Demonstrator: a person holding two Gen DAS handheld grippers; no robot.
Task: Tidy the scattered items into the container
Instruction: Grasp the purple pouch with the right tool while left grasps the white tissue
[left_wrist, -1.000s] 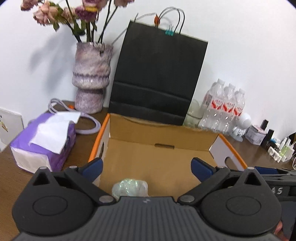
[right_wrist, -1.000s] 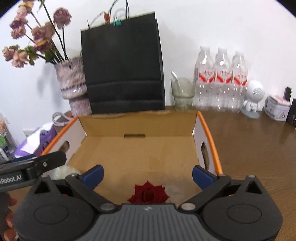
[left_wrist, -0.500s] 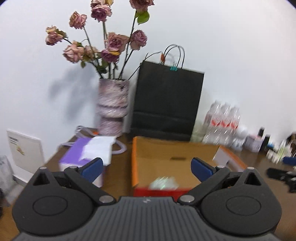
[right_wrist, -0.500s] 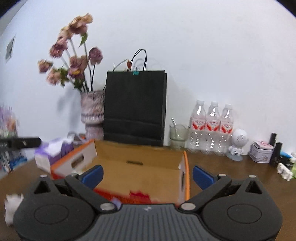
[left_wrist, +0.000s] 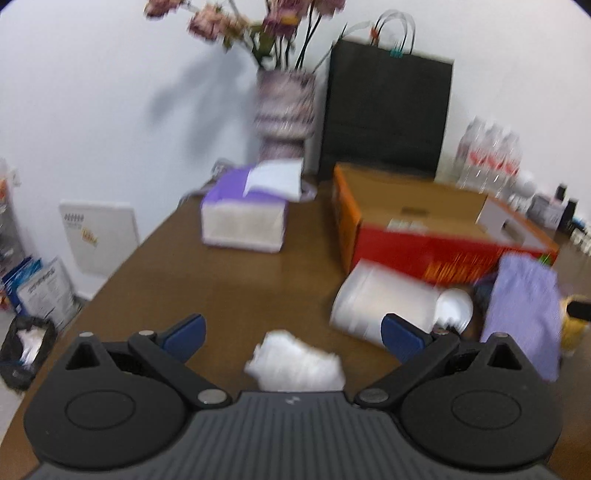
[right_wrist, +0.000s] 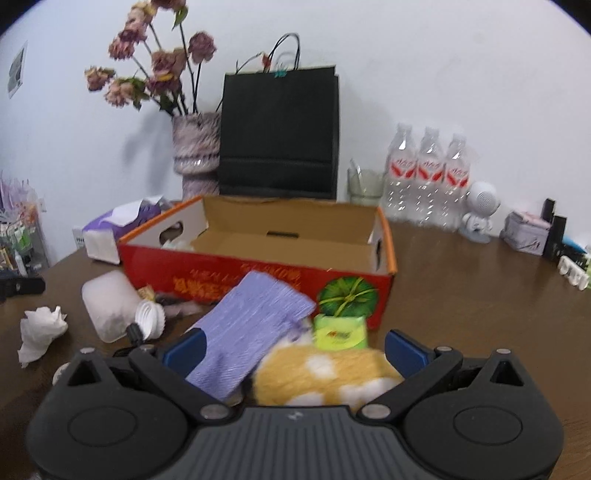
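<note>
The open red and orange cardboard box (right_wrist: 258, 273) stands mid-table; it also shows in the left wrist view (left_wrist: 436, 251). My left gripper (left_wrist: 291, 332) is open over a crumpled white tissue (left_wrist: 295, 365). My right gripper (right_wrist: 293, 343) is open over a yellow spotted plush toy (right_wrist: 332, 376) and a purple cloth (right_wrist: 251, 328). A white plastic jar (right_wrist: 110, 306) lies on its side left of them, with a green packet (right_wrist: 340, 332) against the box front. The crumpled tissue (right_wrist: 40, 332) lies at far left in the right wrist view.
A purple tissue pack (left_wrist: 243, 218), a vase of dried flowers (right_wrist: 195, 147) and a black paper bag (right_wrist: 277, 133) stand behind the box. Water bottles (right_wrist: 428, 177), a glass (right_wrist: 364, 184), a white figure (right_wrist: 480, 210) and small items sit at back right. The table's left edge (left_wrist: 122, 266) is near.
Both grippers have pulled back from inside the box and dropped toward the table in front of it. The loose items in front of the box have come into view.
</note>
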